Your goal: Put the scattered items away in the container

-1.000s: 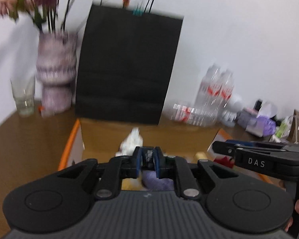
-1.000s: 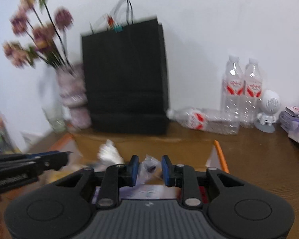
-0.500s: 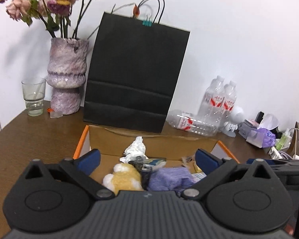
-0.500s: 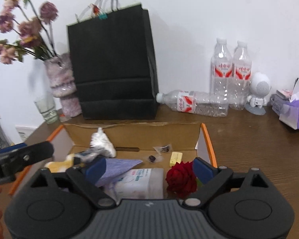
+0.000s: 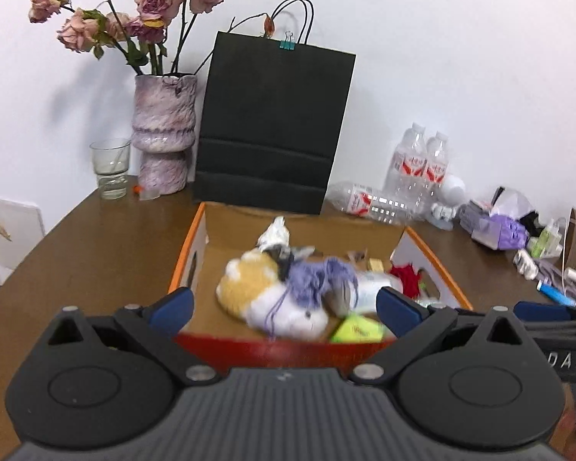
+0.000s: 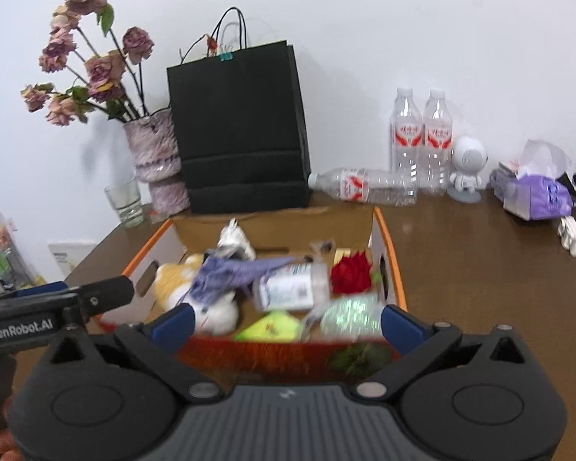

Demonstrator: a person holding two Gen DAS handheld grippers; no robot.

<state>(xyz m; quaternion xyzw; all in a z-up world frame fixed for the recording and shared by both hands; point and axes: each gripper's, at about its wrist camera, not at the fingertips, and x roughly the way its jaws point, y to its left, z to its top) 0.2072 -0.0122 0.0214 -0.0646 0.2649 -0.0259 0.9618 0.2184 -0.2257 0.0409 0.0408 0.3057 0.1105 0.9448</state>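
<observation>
between the blue-tipped fingers (image 5: 172,305) of the left gripper (image 5: 284,307), which are spread wide and hold nothing, sits the near red wall of the cardboard box (image 5: 196,238). the right gripper (image 6: 288,320) stands the same way, its fingers (image 6: 401,324) far apart and empty, just short of that same wall. inside the box lies a yellow and white plush toy (image 5: 265,292) with a purple knitted piece (image 5: 318,278) draped over it, and behind them a crumpled white paper (image 5: 274,232) near the back wall. to the right of the plush a clear bottle with a white label (image 6: 290,286) lies on its side, touching a red rose (image 6: 351,274) by the right wall; a yellow-green packet (image 6: 270,324) and a shiny crinkled wrapper (image 6: 345,317) lie toward the front, both blurred. behind the box, on the brown table (image 5: 96,246), a black paper bag (image 5: 272,123) stands upright, with a pink vase of dried roses (image 5: 165,130) and a drinking glass (image 5: 111,169) to its left. right of the bag one plastic bottle (image 6: 364,184) lies flat beside two upright bottles (image 6: 420,142), then a small white robot figure (image 6: 468,169) and a purple tissue pack (image 6: 537,194).
</observation>
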